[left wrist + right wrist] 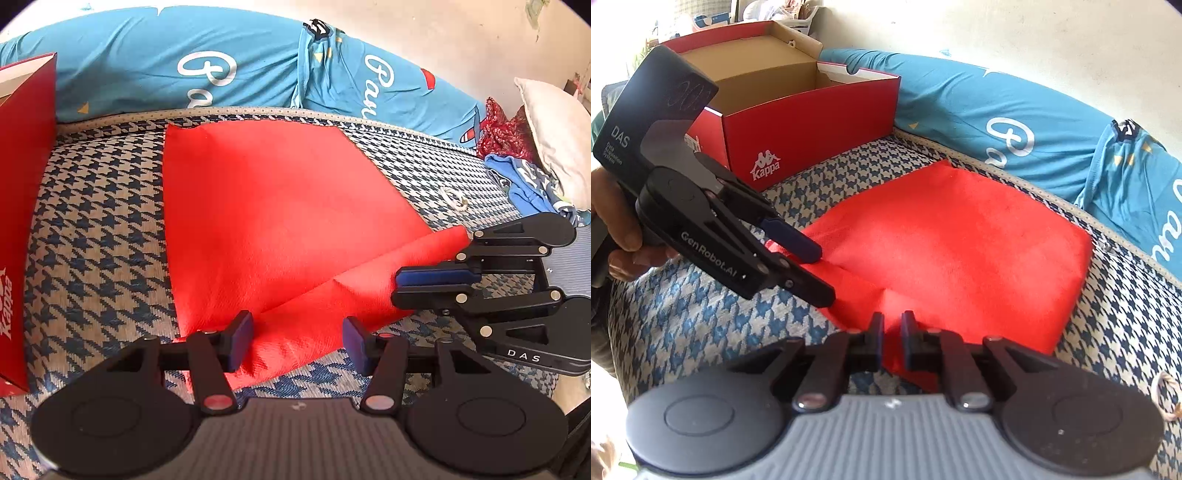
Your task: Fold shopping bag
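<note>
The red bag (280, 206) lies flat on the houndstooth bed (99, 236), its near edge lifted into a low fold that runs from the left gripper (298, 341) across to the right gripper (400, 282). To fold it well, I judge that both near corners should be carried away toward the far edge together and at one height, so the crease falls straight across the cloth and the corners meet (this thin fabric will probably skew if one side leads). The right gripper's fingers (876, 334) are nearly together and pinch the bag's near right corner; in the left wrist view they come in from the right, lying almost flat over the raised fold. The left gripper's fingers (242, 339) stand moderately apart with the near left part of the fold between them, and I cannot tell whether the pads press on it. Both grippers tilt down toward the bed, and a hand (613, 221) grips the left one's handle. A red shoebox (812, 122) stands open beyond the left gripper, and a blue quilt (177, 62) lies rolled along the wall.
</note>
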